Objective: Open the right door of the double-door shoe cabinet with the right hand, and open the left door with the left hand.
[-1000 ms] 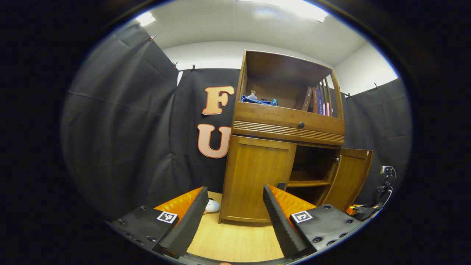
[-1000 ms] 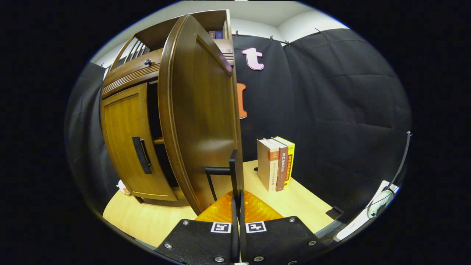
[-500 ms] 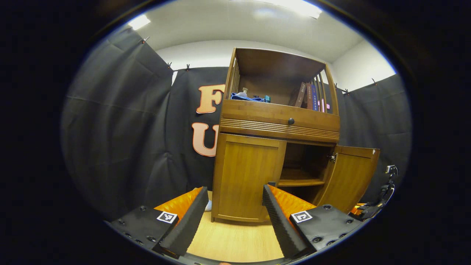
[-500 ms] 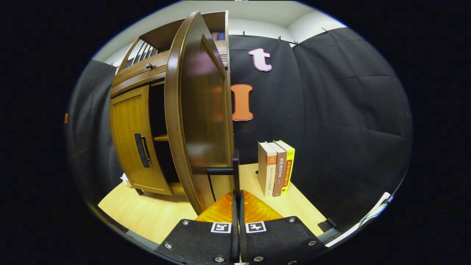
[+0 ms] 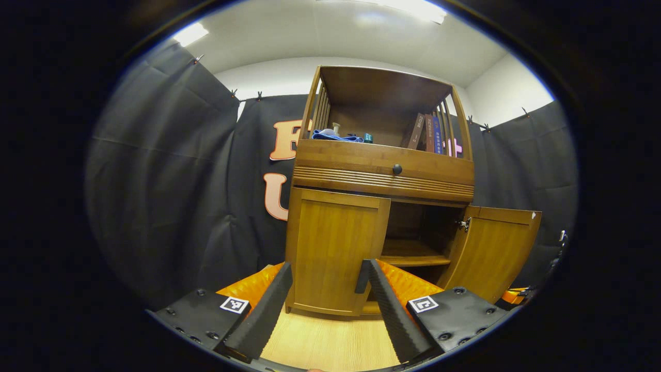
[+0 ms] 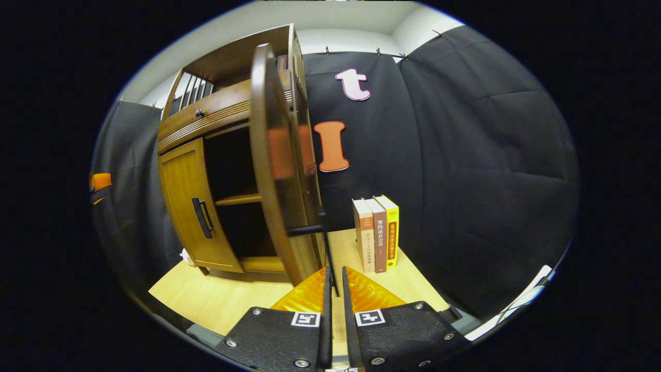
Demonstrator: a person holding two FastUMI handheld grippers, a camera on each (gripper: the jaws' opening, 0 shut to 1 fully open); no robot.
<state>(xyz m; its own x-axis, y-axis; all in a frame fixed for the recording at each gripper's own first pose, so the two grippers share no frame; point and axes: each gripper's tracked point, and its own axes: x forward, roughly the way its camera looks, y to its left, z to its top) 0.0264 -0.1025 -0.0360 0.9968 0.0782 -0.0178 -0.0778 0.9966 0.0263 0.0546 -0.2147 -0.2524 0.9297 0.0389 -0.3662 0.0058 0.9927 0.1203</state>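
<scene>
Your left gripper (image 5: 324,276) is spread wide in front of the cabinet's (image 5: 382,170) closed left door (image 5: 333,248). Your right gripper (image 6: 334,279) has a narrow gap around the handle (image 6: 324,243) of the swung-out right door (image 6: 281,170).

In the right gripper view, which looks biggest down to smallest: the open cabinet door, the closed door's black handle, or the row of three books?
1. Open right door, though it is nearest the camera, which inflates it.
2. Row of three books.
3. Closed left door's black handle.
</scene>
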